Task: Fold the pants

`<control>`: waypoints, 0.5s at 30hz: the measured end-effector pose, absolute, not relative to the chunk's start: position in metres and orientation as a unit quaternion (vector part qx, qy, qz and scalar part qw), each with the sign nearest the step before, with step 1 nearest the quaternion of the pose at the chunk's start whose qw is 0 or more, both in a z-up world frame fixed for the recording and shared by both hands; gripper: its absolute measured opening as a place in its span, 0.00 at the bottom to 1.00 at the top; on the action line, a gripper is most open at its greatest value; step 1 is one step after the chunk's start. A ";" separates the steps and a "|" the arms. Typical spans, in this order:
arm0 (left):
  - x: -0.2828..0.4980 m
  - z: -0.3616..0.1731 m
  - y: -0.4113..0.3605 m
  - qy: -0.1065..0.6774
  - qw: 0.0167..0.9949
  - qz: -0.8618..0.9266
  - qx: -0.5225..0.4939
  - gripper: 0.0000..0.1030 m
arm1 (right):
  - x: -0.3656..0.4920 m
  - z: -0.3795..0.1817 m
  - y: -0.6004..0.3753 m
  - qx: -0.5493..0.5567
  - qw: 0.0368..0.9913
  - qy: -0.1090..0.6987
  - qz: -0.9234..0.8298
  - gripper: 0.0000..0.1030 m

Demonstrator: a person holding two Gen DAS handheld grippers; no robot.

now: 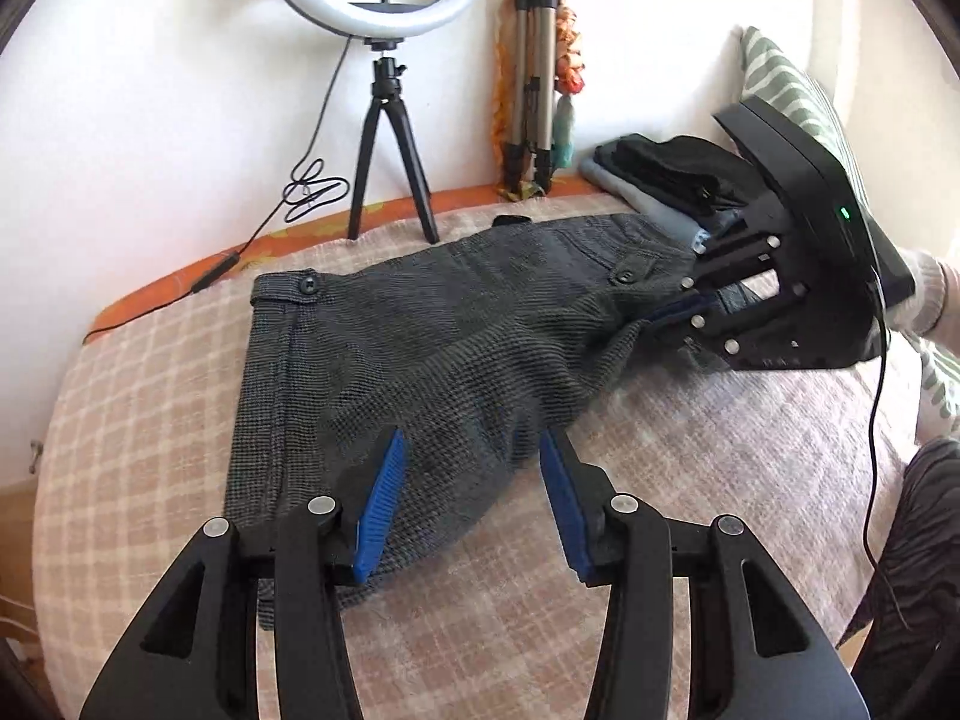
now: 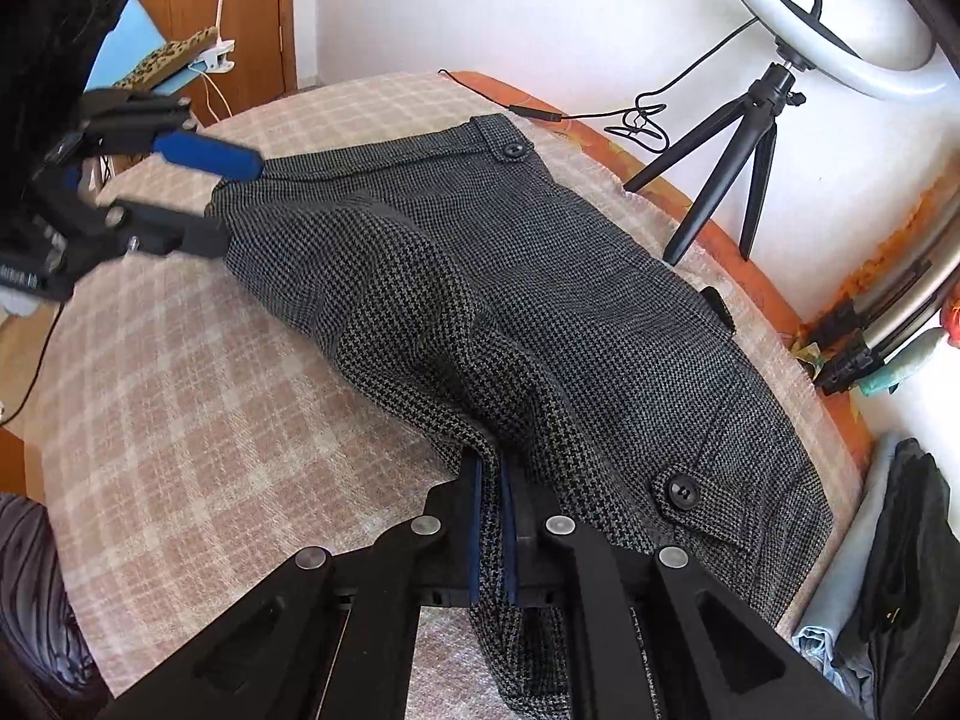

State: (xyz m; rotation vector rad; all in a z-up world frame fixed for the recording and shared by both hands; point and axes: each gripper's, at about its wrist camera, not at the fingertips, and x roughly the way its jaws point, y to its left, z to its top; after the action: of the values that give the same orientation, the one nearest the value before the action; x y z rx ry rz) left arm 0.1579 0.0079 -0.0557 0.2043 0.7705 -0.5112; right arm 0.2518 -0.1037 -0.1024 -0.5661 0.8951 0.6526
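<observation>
Pinching a bunched fold of the pants, the right gripper is risking slippage; the left gripper is hovering wide open, empty.

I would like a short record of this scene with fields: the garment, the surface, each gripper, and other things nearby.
garment: grey houndstooth woven pants, partly folded, lying flat
surface: pink-and-cream checked blanket
left gripper: open, jaws apart over the pants' near end
right gripper: shut on a fold of the pants
nearby: white ring light on a black tripod; stack of folded dark clothes; green striped pillow
</observation>
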 end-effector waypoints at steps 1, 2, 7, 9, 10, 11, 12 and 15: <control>0.153 -0.059 -0.001 0.372 0.885 -0.256 0.111 0.44 | 0.253 -0.100 -0.105 -0.256 0.813 0.423 0.308 0.03; 0.151 -0.063 -0.011 0.374 0.880 -0.265 0.123 0.44 | 0.254 -0.097 -0.106 -0.250 0.813 0.426 0.310 0.03; 0.169 -0.086 -0.044 0.390 0.866 -0.272 0.159 0.44 | 0.258 -0.089 -0.112 -0.228 0.817 0.432 0.308 0.03; 0.184 -0.095 -0.050 0.398 0.865 -0.254 0.172 0.44 | 0.260 -0.089 -0.114 -0.222 0.816 0.435 0.309 0.03; 0.189 -0.098 -0.051 0.400 0.865 -0.245 0.176 0.44 | 0.260 -0.090 -0.115 -0.220 0.815 0.437 0.310 0.03; 0.194 -0.102 -0.053 0.402 0.865 -0.237 0.182 0.44 | 0.261 -0.090 -0.115 -0.220 0.814 0.438 0.311 0.03; 0.198 -0.104 -0.054 0.405 0.864 -0.235 0.185 0.44 | 0.261 -0.091 -0.115 -0.220 0.814 0.438 0.313 0.03; 0.201 -0.109 -0.057 0.405 0.858 -0.240 0.207 0.25 | 0.261 -0.092 -0.116 -0.222 0.812 0.438 0.314 0.03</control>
State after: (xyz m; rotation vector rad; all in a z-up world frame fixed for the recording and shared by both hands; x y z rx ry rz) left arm 0.2012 -0.0568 -0.1090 0.4355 0.8511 -0.5033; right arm 0.2615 -0.1160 -0.0922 -0.4751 0.9357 0.6704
